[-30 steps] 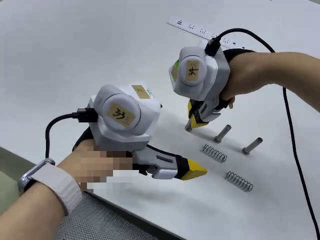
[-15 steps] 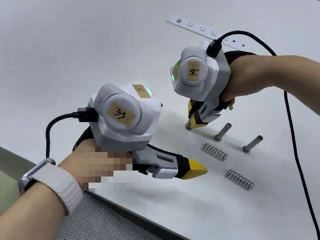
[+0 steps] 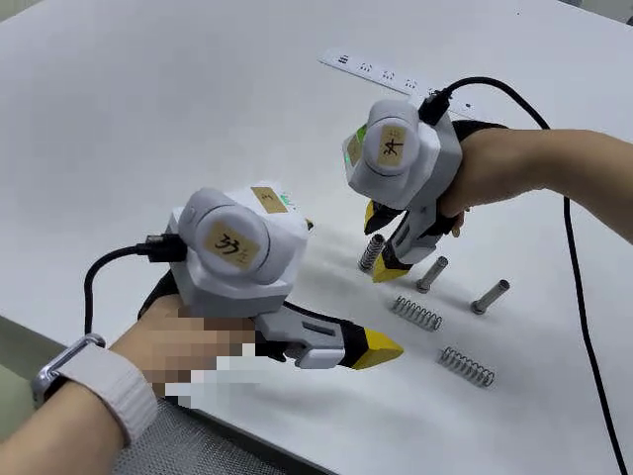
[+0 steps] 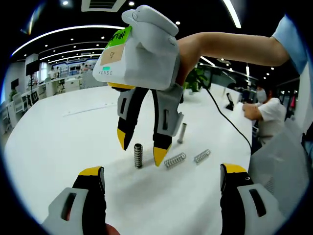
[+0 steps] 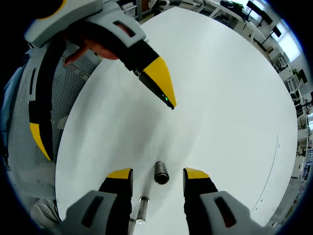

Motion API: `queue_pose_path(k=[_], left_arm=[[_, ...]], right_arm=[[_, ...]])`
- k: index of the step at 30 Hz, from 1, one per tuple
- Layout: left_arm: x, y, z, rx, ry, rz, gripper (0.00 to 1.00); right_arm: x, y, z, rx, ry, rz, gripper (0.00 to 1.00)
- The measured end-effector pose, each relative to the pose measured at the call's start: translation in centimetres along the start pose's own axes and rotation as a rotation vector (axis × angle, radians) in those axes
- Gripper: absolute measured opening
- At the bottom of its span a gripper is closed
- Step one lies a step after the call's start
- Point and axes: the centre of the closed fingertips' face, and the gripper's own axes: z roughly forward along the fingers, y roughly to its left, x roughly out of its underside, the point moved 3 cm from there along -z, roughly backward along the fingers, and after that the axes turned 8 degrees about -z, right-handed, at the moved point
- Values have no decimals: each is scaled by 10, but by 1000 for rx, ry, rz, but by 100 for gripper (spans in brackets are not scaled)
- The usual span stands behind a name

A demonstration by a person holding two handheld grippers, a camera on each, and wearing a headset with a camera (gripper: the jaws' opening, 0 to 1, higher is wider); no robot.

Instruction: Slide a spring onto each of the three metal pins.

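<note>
Right gripper pointed down at the white table with its jaws apart. They straddled the loaded pin, which stood upright with 1 spring coiled round it. In the right gripper view the loaded pin sat between the 2 yellow-tipped jaws, with a gap on both sides and no contact. In the head view 2 bare pins stood just right of it: the middle pin and the end pin. 2 loose springs lay flat on the table nearer the person, the first spring and the second spring. They were apart from each other and from the pins. Left gripper was close to the person and held nothing. The left gripper view showed its jaws wide apart. A power strip lay on the table beyond the right gripper.
</note>
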Motion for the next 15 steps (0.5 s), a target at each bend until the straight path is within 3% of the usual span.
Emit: queue_pose_path(k=[6,15], left_arm=[[0,-1,0,1,-4,0,100],[-1,2,0,-3,-21,-28,100]], right_arm=[[3,-1,-6,48,-40,14,68],[8,10,-18,82,-110,67,93]])
